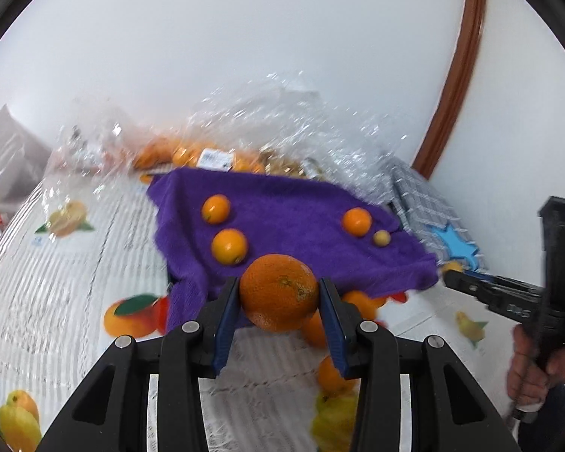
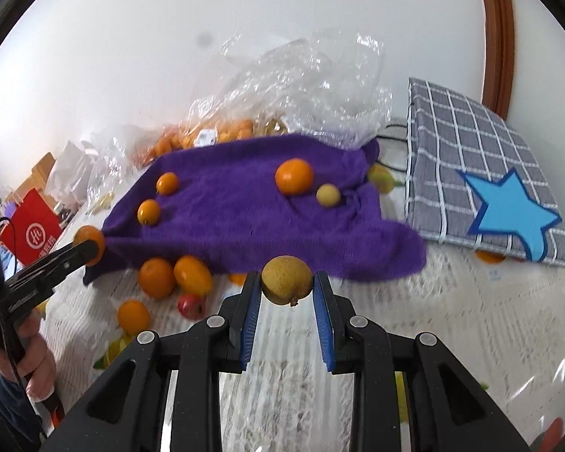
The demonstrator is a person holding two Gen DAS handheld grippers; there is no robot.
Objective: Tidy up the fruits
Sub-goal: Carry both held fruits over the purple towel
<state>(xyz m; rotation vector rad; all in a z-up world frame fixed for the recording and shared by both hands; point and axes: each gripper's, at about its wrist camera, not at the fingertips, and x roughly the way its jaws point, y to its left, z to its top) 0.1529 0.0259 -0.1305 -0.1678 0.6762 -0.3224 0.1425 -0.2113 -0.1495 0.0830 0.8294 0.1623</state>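
Where right wrist looks: red paper bag (image 2: 30, 231).

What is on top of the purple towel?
Four loose fruits lie on the purple towel: three oranges and one small yellow fruit. Whatever lies beneath the towel is covered.

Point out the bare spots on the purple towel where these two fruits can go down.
The middle of the purple towel lies bare, between two small oranges left and an orange with a yellow fruit right. Loose fruit crowds the front-left edge.
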